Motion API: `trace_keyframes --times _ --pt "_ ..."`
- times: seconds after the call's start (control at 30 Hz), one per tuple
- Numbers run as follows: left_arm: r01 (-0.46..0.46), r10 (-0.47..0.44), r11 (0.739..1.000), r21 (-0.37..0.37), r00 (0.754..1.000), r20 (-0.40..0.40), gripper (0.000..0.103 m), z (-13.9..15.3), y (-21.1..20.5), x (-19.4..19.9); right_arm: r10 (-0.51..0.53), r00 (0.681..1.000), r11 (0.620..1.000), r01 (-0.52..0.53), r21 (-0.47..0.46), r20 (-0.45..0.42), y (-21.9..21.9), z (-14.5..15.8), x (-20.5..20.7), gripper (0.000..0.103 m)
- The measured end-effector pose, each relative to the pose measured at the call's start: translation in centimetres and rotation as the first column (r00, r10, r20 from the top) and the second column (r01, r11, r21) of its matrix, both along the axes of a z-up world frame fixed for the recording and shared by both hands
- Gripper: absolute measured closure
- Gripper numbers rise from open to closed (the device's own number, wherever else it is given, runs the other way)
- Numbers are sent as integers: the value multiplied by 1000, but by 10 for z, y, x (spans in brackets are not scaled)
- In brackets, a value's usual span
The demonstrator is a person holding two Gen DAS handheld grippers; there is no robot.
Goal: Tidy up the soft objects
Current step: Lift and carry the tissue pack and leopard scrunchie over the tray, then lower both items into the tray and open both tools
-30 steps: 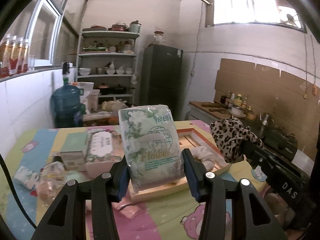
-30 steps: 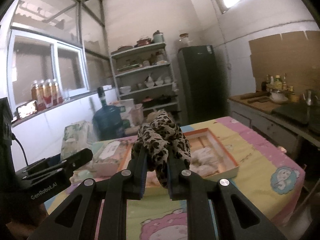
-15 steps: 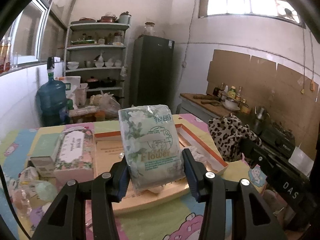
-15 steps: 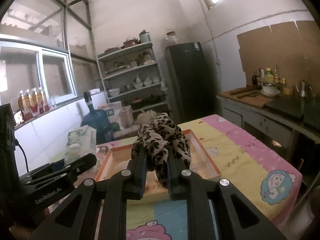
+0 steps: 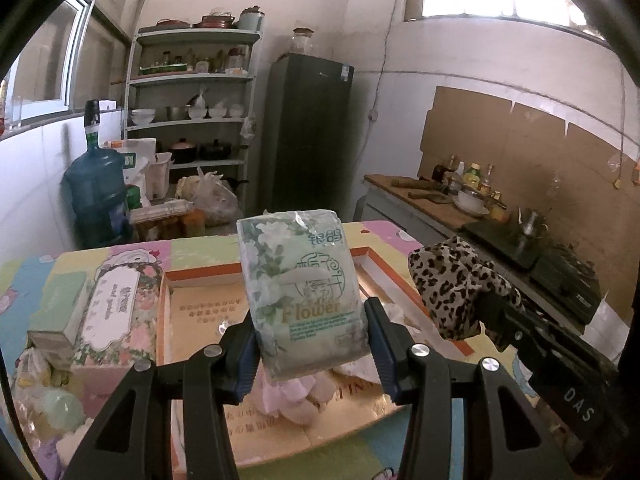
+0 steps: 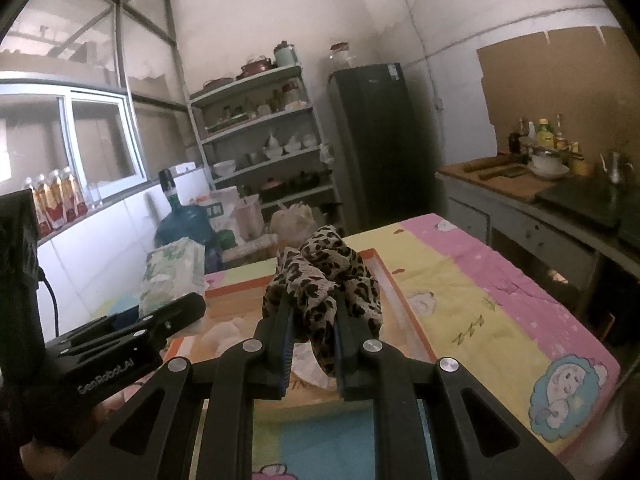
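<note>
My left gripper [image 5: 310, 344] clamps tissue pack [image 5: 304, 292] upright between jaws; my right gripper [image 6: 312, 336] clenches leopard cloth [image 6: 324, 280]; tray [image 5: 200, 312] beyond.

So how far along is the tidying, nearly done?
Partly. White soft pieces already lie in the orange-rimmed shallow box. The left hand-held gripper holds a green floral tissue pack, the right hand-held gripper a leopard-print cloth. A floral tissue box sits outside.
</note>
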State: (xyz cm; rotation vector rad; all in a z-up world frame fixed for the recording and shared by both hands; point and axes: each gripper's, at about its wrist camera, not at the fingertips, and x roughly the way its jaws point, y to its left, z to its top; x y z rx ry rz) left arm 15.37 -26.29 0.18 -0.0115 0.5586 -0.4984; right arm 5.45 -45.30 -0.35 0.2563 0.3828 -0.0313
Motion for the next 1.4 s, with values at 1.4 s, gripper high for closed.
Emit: trace_keyframes --times 1.4 --pt "4 11 999 46 942 -335 53 -72 -52 122 70 964 998 -69 16 -258 -35 -60 127 84"
